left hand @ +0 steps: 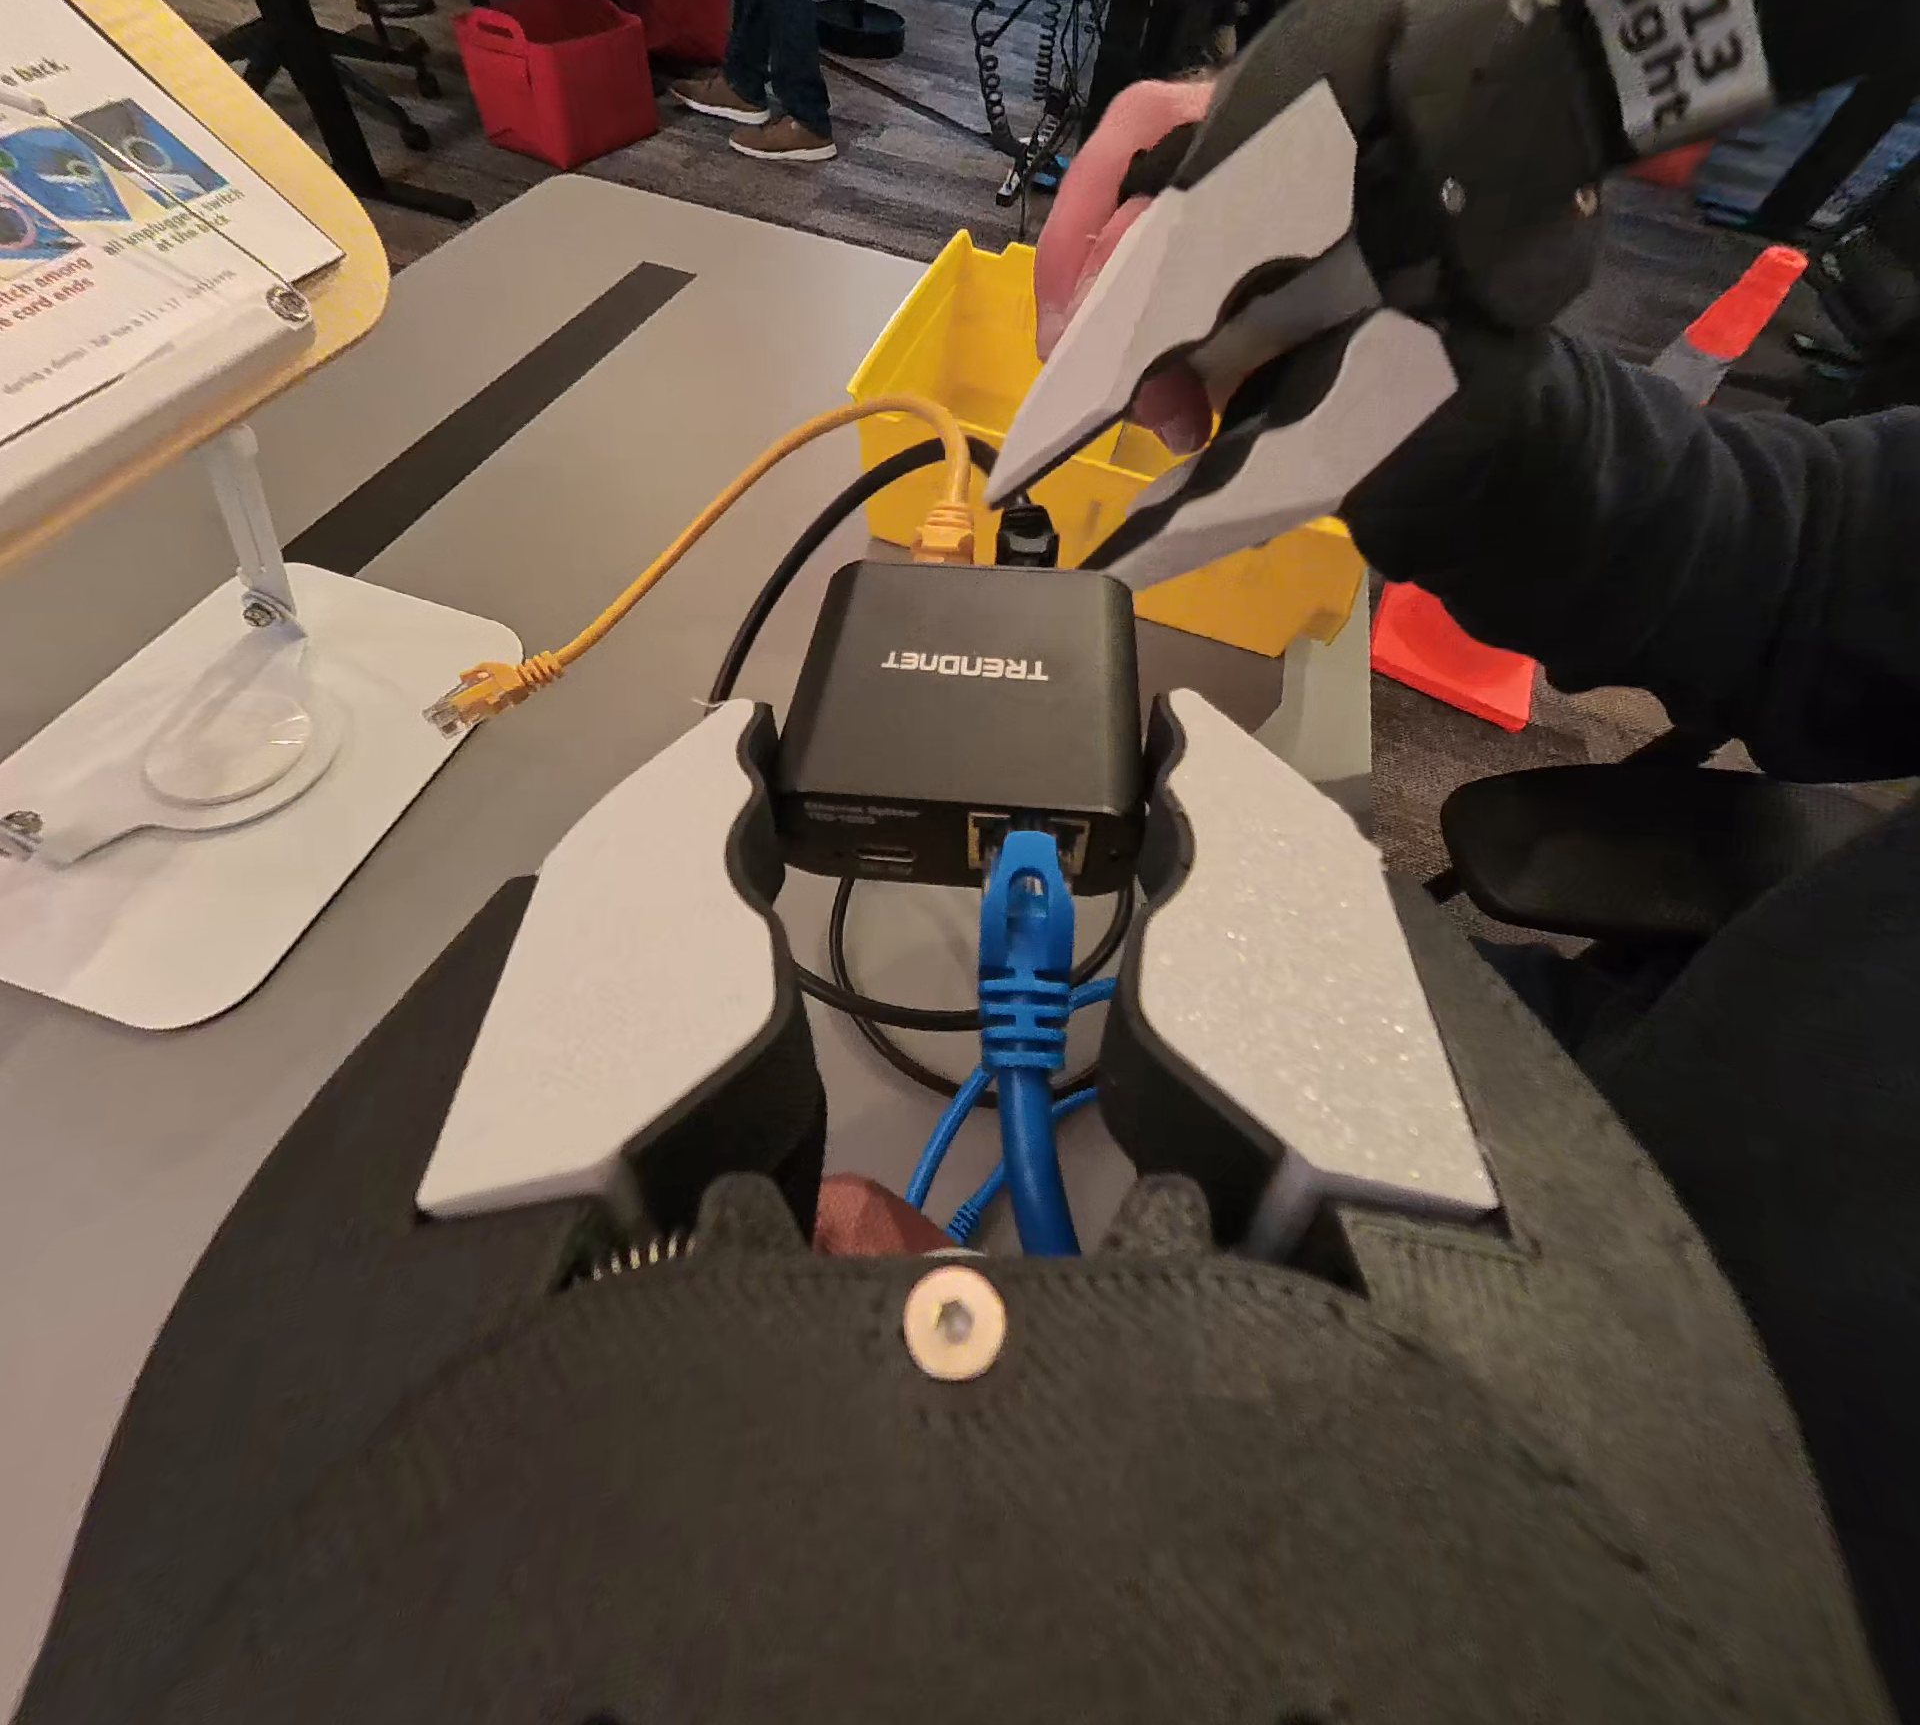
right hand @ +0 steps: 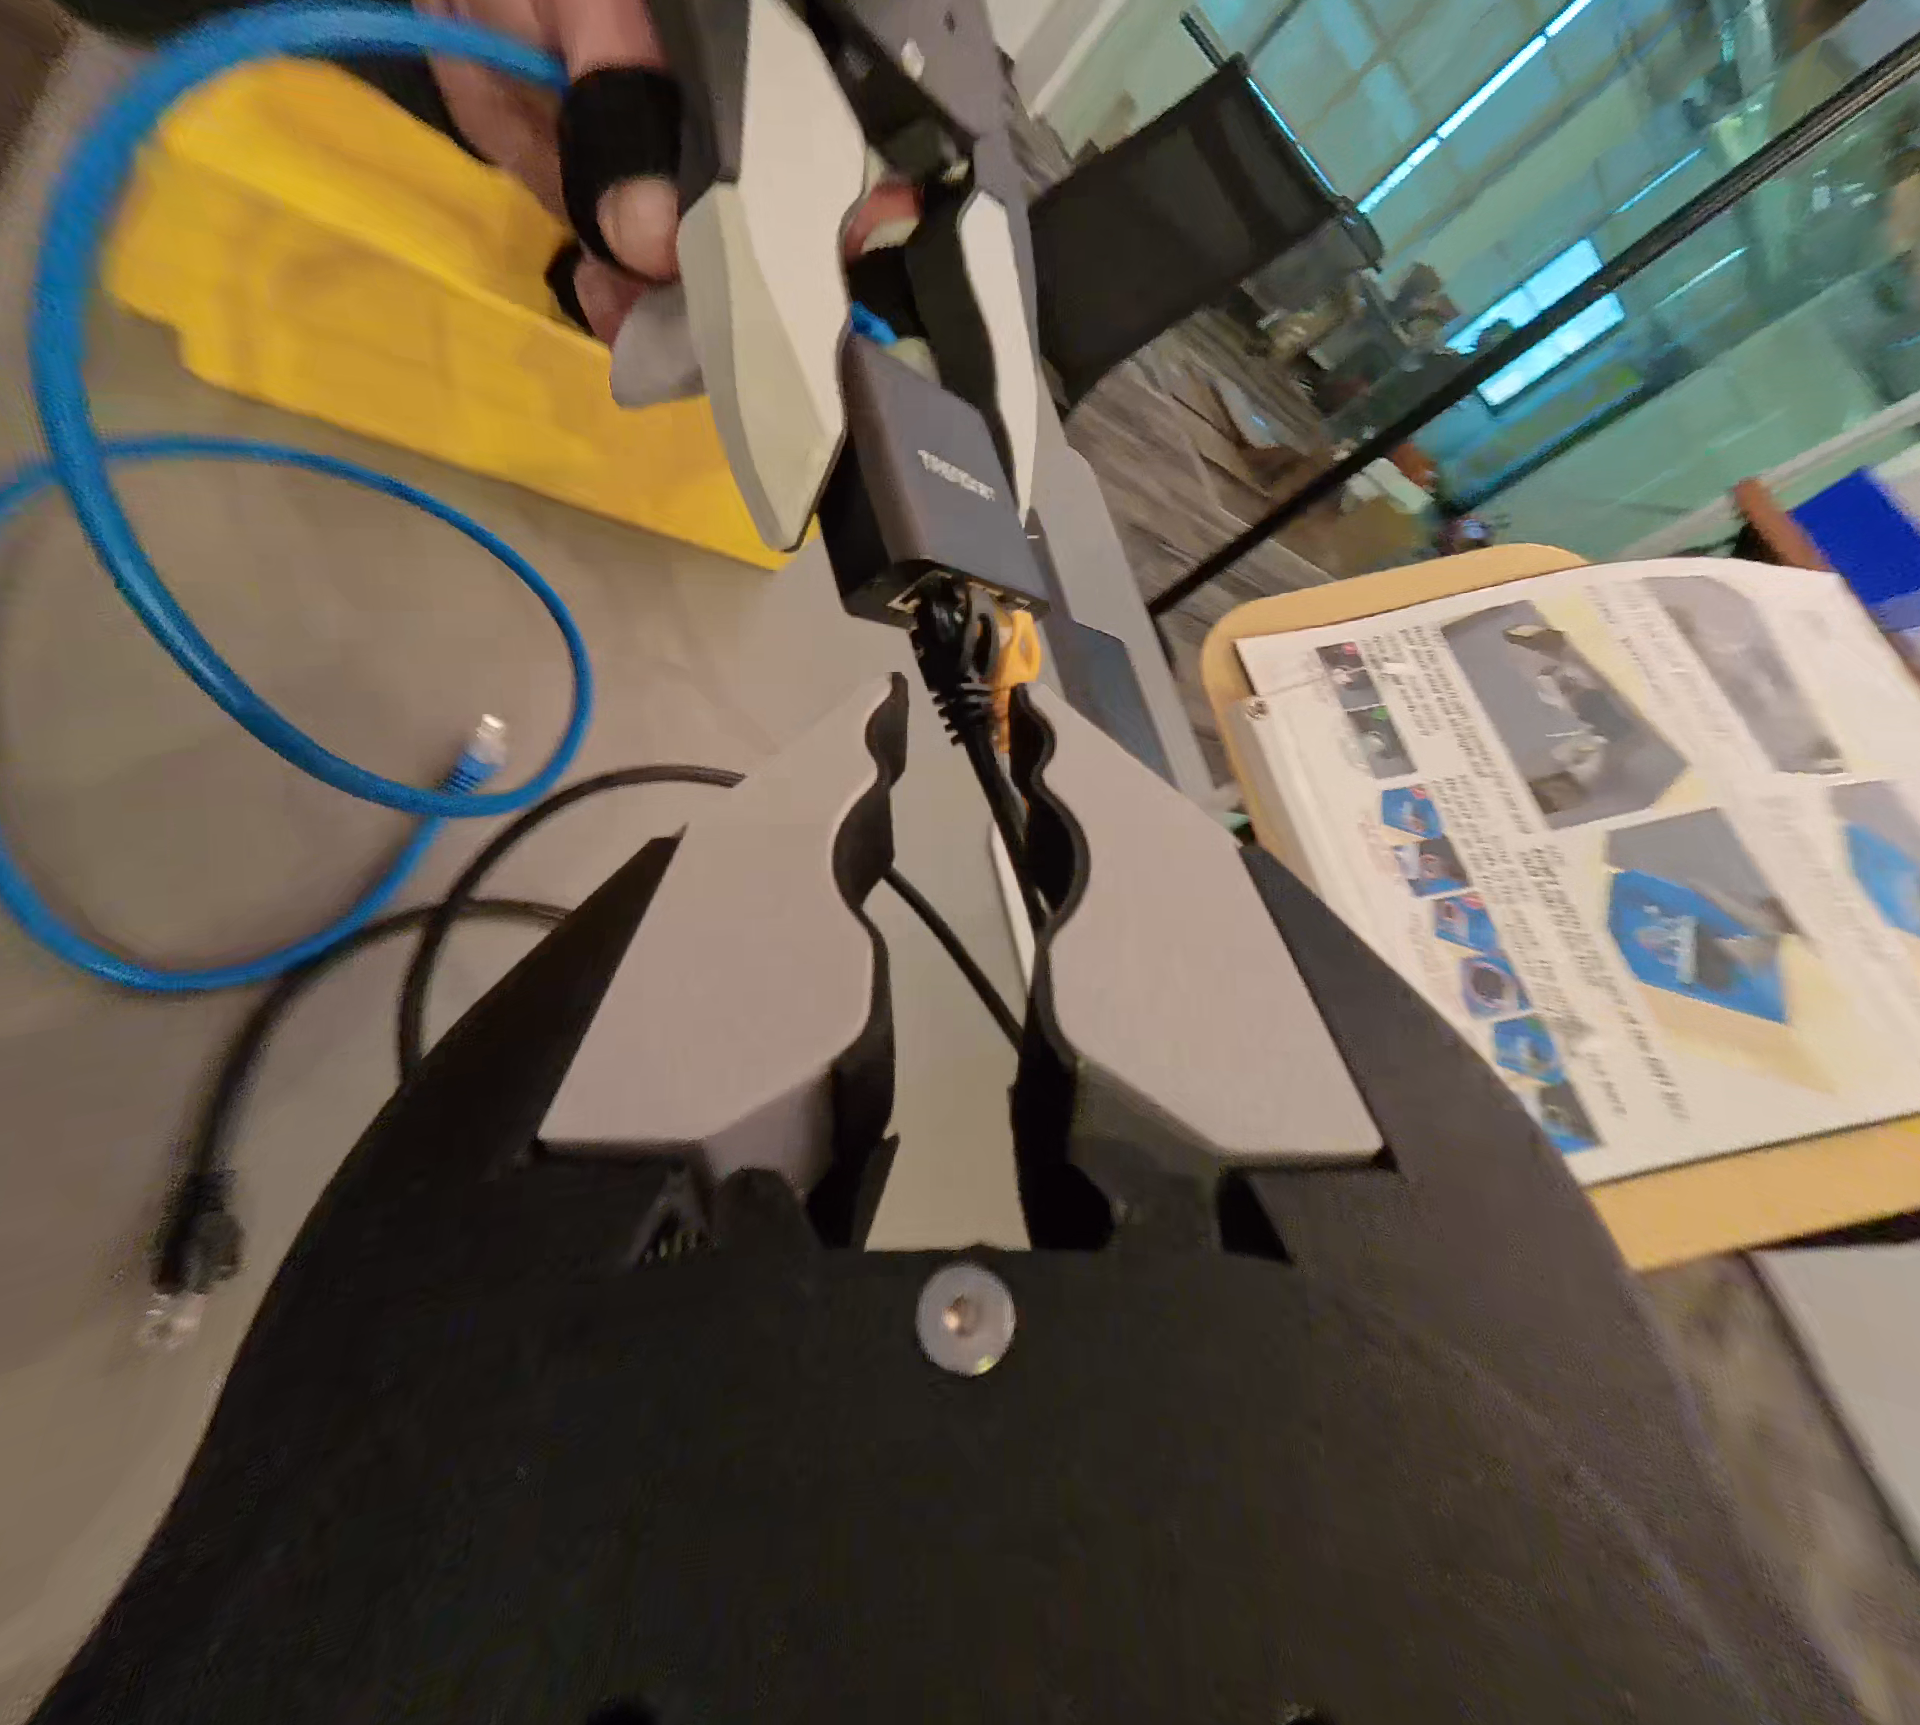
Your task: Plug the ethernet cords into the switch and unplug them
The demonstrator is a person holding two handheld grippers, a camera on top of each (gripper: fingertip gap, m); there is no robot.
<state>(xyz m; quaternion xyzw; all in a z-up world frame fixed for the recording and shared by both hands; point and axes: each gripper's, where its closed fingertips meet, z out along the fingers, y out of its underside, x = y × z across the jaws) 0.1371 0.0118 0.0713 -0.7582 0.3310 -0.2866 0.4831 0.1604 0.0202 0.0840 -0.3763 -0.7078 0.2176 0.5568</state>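
The black switch (left hand: pixel 961 667) sits just above the grey table, and my left gripper (left hand: pixel 961 730) is shut on its two sides. A blue cord (left hand: pixel 1023 969) is plugged into its near face. A yellow cord (left hand: pixel 945 527) and a black cord (left hand: pixel 1027 532) are plugged into its far face. My right gripper (right hand: pixel 961 699) is narrowly open, with its tips either side of the black cord's plug (right hand: pixel 951 647), next to the yellow plug (right hand: pixel 1013 657). The right wrist view also shows the switch (right hand: pixel 935 480), the blue cord's loose end (right hand: pixel 480 756) and the black cord's loose end (right hand: pixel 192 1239).
A yellow bin (left hand: pixel 966 387) stands just behind the switch at the table's far edge. An instruction sheet on a stand (left hand: pixel 135 241) fills the left side. The yellow cord's loose plug (left hand: pixel 478 699) lies by the stand's base. An orange cone (left hand: pixel 1455 657) stands on the floor. The grippers are tip to tip, or close to it.
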